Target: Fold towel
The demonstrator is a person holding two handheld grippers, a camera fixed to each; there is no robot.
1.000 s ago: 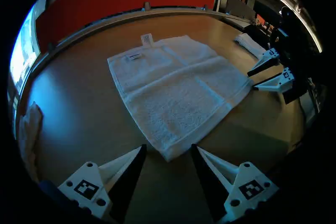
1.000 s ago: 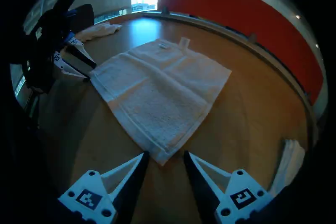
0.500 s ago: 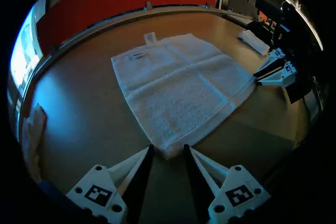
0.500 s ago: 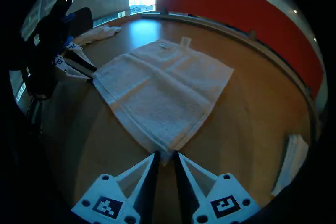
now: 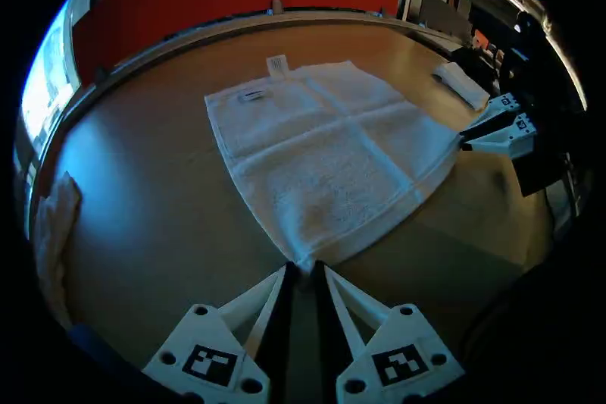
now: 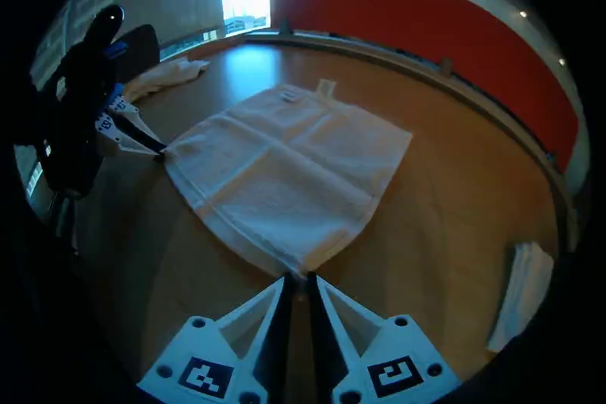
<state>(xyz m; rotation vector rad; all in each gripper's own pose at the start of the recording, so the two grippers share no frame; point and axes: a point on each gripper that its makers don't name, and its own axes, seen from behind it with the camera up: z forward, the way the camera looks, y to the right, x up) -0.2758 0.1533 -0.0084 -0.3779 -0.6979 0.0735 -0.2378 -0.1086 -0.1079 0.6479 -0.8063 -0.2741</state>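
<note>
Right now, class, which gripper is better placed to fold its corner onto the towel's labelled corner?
Left, probably. The left gripper pinches the towel corner straight across from the label; the right gripper holds the diagonal one.

Seen in the left gripper view, bare table (image 5: 144, 176) lies open from 9 to 11 o'clock of the towel (image 5: 333, 154), bounded by a crumpled cloth (image 5: 49, 230) at 9 and the raised rim (image 5: 189, 36) at 12; a folded cloth (image 5: 463, 84) sits at 2, the right gripper (image 5: 462, 141) blocks 3, with bare wood open at 5
</note>
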